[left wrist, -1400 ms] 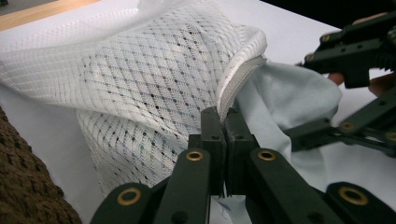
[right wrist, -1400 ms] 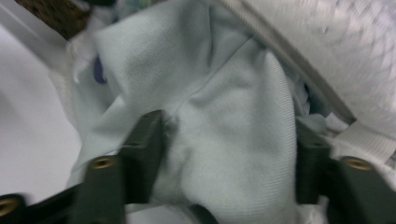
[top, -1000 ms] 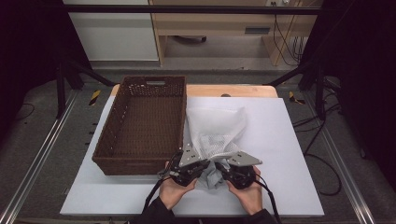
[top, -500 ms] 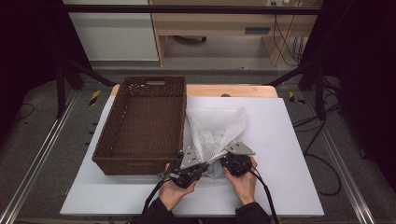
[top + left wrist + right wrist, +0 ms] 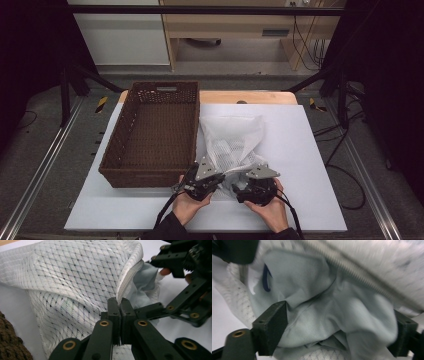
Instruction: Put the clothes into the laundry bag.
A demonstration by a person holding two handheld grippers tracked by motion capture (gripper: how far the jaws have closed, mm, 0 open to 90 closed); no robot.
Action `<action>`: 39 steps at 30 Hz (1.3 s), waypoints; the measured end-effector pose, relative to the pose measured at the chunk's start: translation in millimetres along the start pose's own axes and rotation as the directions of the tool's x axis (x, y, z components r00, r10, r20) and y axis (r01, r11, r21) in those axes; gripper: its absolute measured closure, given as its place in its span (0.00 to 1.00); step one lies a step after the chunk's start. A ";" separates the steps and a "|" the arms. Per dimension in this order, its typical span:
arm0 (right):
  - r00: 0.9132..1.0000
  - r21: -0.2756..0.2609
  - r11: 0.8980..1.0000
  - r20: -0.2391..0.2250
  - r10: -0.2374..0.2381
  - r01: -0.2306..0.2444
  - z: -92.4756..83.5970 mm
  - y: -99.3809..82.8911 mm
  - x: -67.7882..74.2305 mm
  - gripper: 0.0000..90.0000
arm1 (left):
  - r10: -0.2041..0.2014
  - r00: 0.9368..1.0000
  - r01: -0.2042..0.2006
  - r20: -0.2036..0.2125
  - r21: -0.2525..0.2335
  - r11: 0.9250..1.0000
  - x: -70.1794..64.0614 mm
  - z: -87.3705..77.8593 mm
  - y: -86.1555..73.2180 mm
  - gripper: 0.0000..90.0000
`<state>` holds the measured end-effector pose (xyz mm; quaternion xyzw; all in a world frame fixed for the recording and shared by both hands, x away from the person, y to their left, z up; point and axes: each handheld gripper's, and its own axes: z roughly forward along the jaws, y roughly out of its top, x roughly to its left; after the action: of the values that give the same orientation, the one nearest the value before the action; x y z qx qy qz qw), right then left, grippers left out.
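From above, I count one brown wicker basket [image 5: 150,131] with nothing in it on the white table [image 5: 310,150], and just beside its right wall one white mesh laundry bag [image 5: 231,140], its mouth toward me. My two hands sit at the near edge of the bag, the left gripper [image 5: 202,176] at its near left corner and the right gripper [image 5: 256,184] just right of it.

Along my left gripper [image 5: 118,302], the jaws are pressed together on the bag's zippered hem [image 5: 127,281], lifting it. This view shows what the high view does not: a pale blue-grey cloth [image 5: 146,281] inside the opening, and my right gripper [image 5: 175,272] reaching to it.

Along my right gripper [image 5: 337,332], the jaws have just been spreading and stand wide on either side of that one cloth [image 5: 324,302], which bulges between them, blurred. A dark blue mark [image 5: 265,277] shows on the cloth.
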<state>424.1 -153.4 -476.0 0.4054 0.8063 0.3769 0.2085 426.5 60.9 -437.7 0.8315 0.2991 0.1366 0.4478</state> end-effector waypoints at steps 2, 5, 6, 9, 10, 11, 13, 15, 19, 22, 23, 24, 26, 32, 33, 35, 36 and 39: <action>1.000 0.016 1.000 0.008 0.008 -0.008 5.1 -0.9 1.0 0.35 | 0.001 1.000 -0.001 0.001 0.003 1.000 -0.2 0.9 -0.2 0.98; 0.999 0.008 1.000 0.020 0.028 -0.028 9.5 -0.1 -0.4 0.66 | 0.003 1.000 -0.003 0.001 0.006 1.000 -0.7 1.9 -0.2 0.98; 0.999 -0.006 0.999 0.023 0.037 -0.037 9.0 1.1 -1.9 0.74 | 0.001 1.000 -0.001 0.002 0.004 1.000 -0.5 1.6 0.0 0.98; 0.999 -0.038 0.999 0.021 0.039 -0.038 5.4 5.8 -1.2 0.79 | -0.003 1.000 0.003 0.011 -0.007 1.000 0.3 -1.6 1.8 0.98; 0.999 -0.055 0.998 0.015 0.037 -0.036 3.5 7.4 0.8 0.79 | -0.005 1.000 0.005 0.019 -0.016 1.000 -0.1 -4.8 3.6 0.98; 0.999 -0.080 0.996 -0.006 0.035 -0.036 0.8 10.8 3.8 0.79 | 0.001 1.000 -0.001 0.019 -0.024 1.000 -1.2 -8.1 5.6 0.98; 0.999 -0.117 0.992 -0.027 0.037 -0.040 -1.6 17.7 8.0 0.80 | 0.007 1.000 -0.006 0.020 -0.040 0.999 -4.0 -13.9 9.5 0.98; 0.998 -0.122 0.991 -0.039 0.052 -0.056 3.2 25.1 9.3 0.80 | 0.024 1.000 -0.023 0.021 -0.056 0.998 -7.2 -20.5 13.4 0.98; 0.994 -0.116 0.989 0.056 0.094 -0.087 32.0 30.3 -0.8 0.80 | 0.030 0.999 -0.029 0.027 -0.054 0.998 -9.2 -25.0 14.0 0.98; 0.978 -0.124 0.982 0.138 0.156 -0.140 44.6 25.8 -11.6 0.80 | 0.029 0.999 -0.028 0.029 -0.041 0.999 -7.1 -24.1 10.3 0.98; 0.974 -0.130 0.980 0.154 0.168 -0.149 44.8 25.3 -12.8 0.80 | 0.022 0.999 -0.021 0.031 -0.034 0.999 -5.5 -22.4 8.6 0.98; 0.972 -0.128 0.981 0.164 0.166 -0.146 44.4 25.3 -13.0 0.79 | 0.015 0.999 -0.014 0.034 -0.028 1.000 -4.1 -20.7 7.3 0.98; 0.976 -0.120 0.985 0.164 0.146 -0.127 40.5 25.7 -10.8 0.75 | 0.006 0.999 -0.005 0.034 -0.018 1.000 -2.5 -16.7 5.1 0.98; 0.991 -0.131 0.989 0.110 0.079 -0.064 15.2 24.1 -8.7 0.36 | -0.002 1.000 0.002 0.021 -0.002 1.000 0.3 -8.8 2.0 0.98; 0.993 -0.139 0.988 0.086 0.077 -0.064 9.5 22.8 -8.7 0.30 | -0.003 1.000 0.003 0.021 -0.003 1.000 0.7 -8.7 2.1 0.98; 0.996 -0.142 0.988 0.046 0.073 -0.066 -0.4 19.6 -6.8 0.23 | -0.006 1.000 0.006 0.018 -0.010 1.000 1.4 -9.1 2.4 0.98; 0.997 -0.140 0.988 0.035 0.065 -0.060 -4.2 17.6 -5.4 0.22 | -0.008 1.000 0.008 0.018 -0.010 1.000 1.6 -9.1 2.5 0.98; 0.999 -0.114 0.993 0.022 0.039 -0.036 -6.0 12.0 0.3 0.28 | -0.010 1.000 0.010 0.017 -0.013 1.000 1.7 -9.0 2.7 0.98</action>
<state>426.1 -151.2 -462.9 0.4124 0.7733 0.4210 0.2339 424.4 66.8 -430.5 0.8282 0.2986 0.1294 0.4563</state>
